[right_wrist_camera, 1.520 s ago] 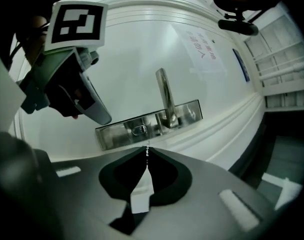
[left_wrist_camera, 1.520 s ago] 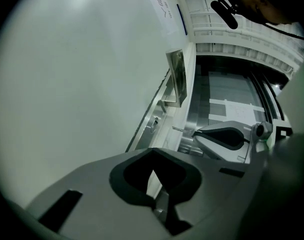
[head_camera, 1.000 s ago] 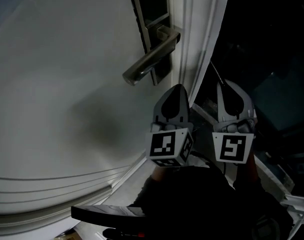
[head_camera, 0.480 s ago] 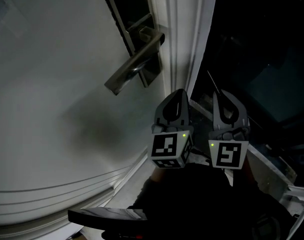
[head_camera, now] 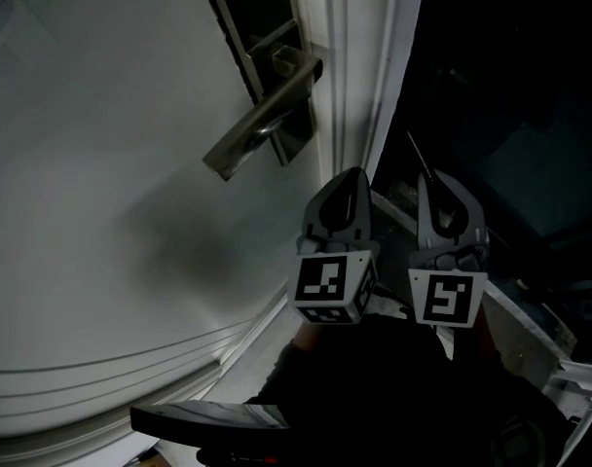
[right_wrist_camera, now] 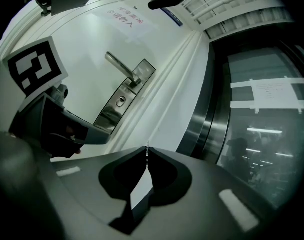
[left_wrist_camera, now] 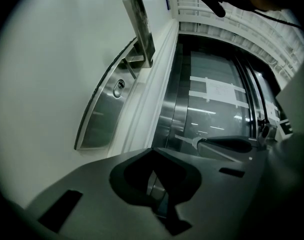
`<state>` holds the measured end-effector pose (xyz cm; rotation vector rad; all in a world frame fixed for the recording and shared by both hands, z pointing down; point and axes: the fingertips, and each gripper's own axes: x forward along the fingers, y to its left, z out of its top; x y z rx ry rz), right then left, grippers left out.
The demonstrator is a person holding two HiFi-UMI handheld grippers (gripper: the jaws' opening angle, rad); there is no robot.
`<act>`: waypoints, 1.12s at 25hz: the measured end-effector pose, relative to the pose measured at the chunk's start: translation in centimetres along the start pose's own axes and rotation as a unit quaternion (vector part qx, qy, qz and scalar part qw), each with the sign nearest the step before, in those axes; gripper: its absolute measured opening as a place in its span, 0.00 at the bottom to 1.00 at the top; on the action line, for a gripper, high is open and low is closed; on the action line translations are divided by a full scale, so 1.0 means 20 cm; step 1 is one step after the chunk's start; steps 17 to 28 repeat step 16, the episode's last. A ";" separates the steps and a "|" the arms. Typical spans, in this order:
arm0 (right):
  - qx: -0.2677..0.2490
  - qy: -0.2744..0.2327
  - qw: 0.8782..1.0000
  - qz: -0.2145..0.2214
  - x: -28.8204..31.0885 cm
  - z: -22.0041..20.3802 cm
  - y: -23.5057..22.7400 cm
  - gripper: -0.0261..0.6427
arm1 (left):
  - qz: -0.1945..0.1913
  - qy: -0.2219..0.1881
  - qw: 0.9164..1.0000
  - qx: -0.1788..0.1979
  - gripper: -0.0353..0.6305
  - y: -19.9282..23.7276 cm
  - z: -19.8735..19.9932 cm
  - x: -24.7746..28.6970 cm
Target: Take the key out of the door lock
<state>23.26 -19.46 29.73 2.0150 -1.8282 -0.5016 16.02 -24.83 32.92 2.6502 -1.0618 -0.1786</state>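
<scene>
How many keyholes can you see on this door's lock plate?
1: the keyhole on the lock plate, below the lever handle. Plate fully visible. It looks empty; the right gripper pinches a thin blade, likely the key.

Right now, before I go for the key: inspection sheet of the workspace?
Surface: white door; no table in view.
Job's things: lever handle on a metal lock plate; keyhole below the handle; no key made out in it.
Clutter: nothing seen.
Grippers: left gripper shut, empty; right gripper shut, empty; side by side, short of the lock.
Cables: thin dark cord at the top of the left gripper view.
Surroundings: paper notice on the door; glass panel beside the frame; dim light.
</scene>
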 end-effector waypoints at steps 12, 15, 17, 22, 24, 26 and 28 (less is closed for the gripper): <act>-0.001 0.001 1.000 -0.005 -0.02 0.00 -0.02 0.06 | -0.016 0.006 1.000 0.005 0.05 -0.04 -0.01 0.00; 0.000 0.001 1.000 -0.007 -0.02 0.00 -0.02 0.06 | -0.016 0.009 1.000 0.004 0.05 -0.04 -0.02 -0.01; 0.000 0.001 1.000 -0.008 -0.02 0.00 -0.02 0.06 | -0.016 0.010 1.000 0.004 0.05 -0.04 -0.02 -0.01; 0.000 0.001 1.000 -0.008 -0.02 0.00 -0.02 0.06 | -0.016 0.010 1.000 0.004 0.05 -0.04 -0.02 -0.01; 0.000 0.001 1.000 -0.008 -0.02 0.00 -0.02 0.06 | -0.016 0.010 1.000 0.004 0.05 -0.04 -0.02 -0.01; 0.000 0.001 1.000 -0.008 -0.02 0.00 -0.02 0.06 | -0.016 0.010 1.000 0.004 0.05 -0.04 -0.02 -0.01; 0.000 0.001 1.000 -0.008 -0.02 0.00 -0.02 0.06 | -0.016 0.010 1.000 0.004 0.05 -0.04 -0.02 -0.01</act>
